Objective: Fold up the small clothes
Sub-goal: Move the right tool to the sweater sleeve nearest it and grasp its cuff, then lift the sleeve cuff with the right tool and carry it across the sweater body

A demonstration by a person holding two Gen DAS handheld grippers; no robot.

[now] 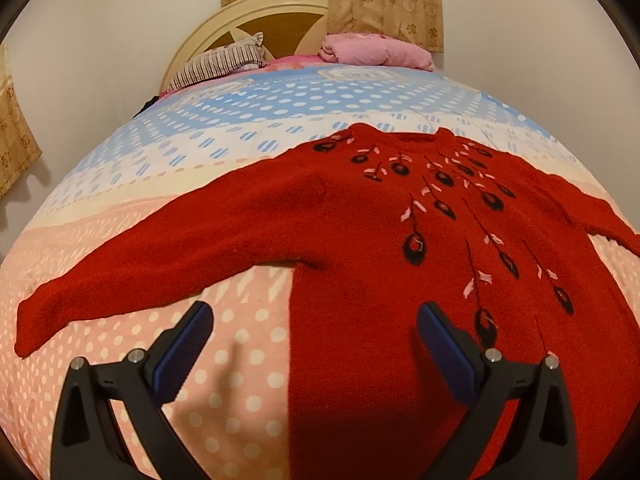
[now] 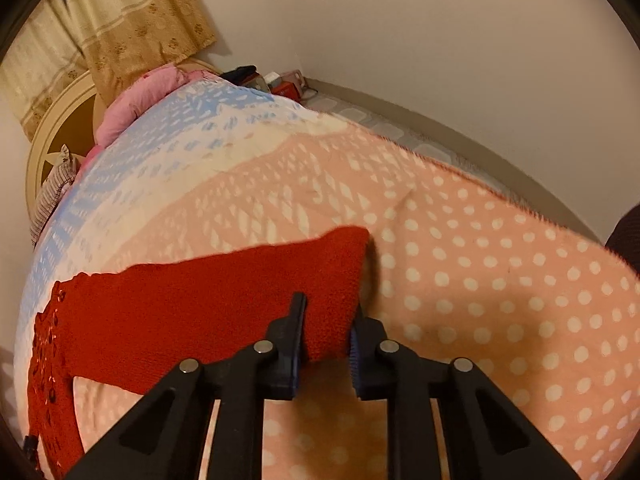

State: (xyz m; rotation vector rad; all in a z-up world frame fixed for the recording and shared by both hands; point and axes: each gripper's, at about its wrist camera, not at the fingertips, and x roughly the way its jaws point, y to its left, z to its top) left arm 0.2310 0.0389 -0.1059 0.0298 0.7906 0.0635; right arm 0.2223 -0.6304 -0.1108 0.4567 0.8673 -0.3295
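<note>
Right wrist: jaws pinch sweater (image 2: 224, 300) cuff.

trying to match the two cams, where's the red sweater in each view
Left wrist: red sweater lies spread across the middle, front up, left gripper open over its hem side.
Right wrist: only one sleeve and a bit of the body show, lower left; right gripper is shut on the sleeve end.
Shared landmark: rounded headboard.

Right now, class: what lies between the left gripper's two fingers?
Left wrist view: between the left gripper lie dotted bedspread and the red sweater edge, ungripped.
</note>
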